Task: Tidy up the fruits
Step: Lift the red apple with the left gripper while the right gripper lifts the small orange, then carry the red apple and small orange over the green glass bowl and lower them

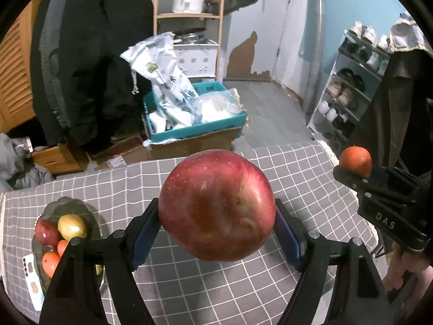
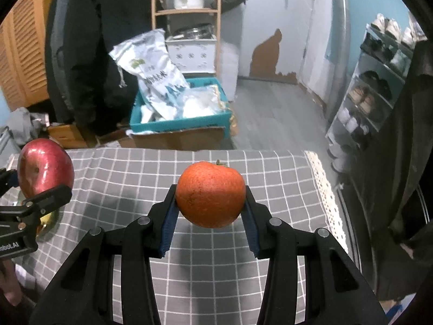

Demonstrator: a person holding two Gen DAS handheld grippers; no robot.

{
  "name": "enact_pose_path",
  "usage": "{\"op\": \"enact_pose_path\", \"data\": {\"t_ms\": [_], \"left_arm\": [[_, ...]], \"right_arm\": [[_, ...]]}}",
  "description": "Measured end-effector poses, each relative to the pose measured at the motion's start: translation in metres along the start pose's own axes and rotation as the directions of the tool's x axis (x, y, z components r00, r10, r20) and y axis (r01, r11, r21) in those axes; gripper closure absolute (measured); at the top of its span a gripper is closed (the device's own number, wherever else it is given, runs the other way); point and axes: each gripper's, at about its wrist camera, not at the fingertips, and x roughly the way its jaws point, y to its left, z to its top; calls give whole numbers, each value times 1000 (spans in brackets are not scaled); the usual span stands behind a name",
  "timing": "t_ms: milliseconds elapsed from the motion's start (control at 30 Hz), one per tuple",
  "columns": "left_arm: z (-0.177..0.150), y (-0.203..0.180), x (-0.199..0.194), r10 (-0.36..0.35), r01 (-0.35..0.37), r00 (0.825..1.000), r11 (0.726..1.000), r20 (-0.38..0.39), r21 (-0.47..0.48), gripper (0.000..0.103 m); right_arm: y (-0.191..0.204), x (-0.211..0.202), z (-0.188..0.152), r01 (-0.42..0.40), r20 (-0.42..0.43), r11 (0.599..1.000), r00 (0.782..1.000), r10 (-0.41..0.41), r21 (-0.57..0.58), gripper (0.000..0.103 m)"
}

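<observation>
Grey checked cloth (image 2: 216,254) over a table, cluttered room behind: teal crate (image 1: 194,124) stuffed with white bags on the floor, dark coats hung at the left, wooden shelf with a white pot (image 1: 188,3), shoe rack (image 1: 349,92) along the blue wall at the right. Both fruits aloft above the cloth, neither resting on it. Left gripper (image 1: 216,223) clamped on a large red apple (image 1: 216,205), blue pads pressed to its two flanks, jaws spread wide by its girth. Right gripper (image 2: 211,205) clenched on a small orange (image 2: 211,193), pads at its sides, stem end up. Glass bowl (image 1: 81,205) at the near left of the table, already loaded with a red fruit, a yellow-green one and small orange ones, partly hidden behind the left gripper's finger. Risks, as judgement only: heavy apple held just at its widest line, so likely to roll out of the pads on a sharp tilt; bowl nearly full, so a drop from height could knock fruit over the rim and off the table's edge; both grippers converging on one bowl could collide; too hard a squeeze could bruise the soft orange.
</observation>
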Motion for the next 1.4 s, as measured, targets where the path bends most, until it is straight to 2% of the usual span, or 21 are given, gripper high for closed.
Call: {"op": "enact_pose_path", "data": {"t_ms": [333, 600, 967, 1400], "left_arm": [[-5, 29, -35, 50, -49, 997, 998, 57, -25, 23], [-10, 57, -49, 84, -78, 994, 994, 73, -78, 23], [-21, 102, -57, 150, -140, 987, 979, 60, -151, 23], [-38, 166, -74, 237, -217, 970, 944, 53, -248, 23]], "right_arm": [[38, -18, 8, -51, 48, 997, 997, 53, -59, 60], [68, -22, 15, -89, 59, 991, 994, 95, -99, 60], [129, -5, 27, -182, 24, 971, 982, 188, -155, 60], [202, 11, 35, -264, -19, 937, 964, 267, -229, 60]]}}
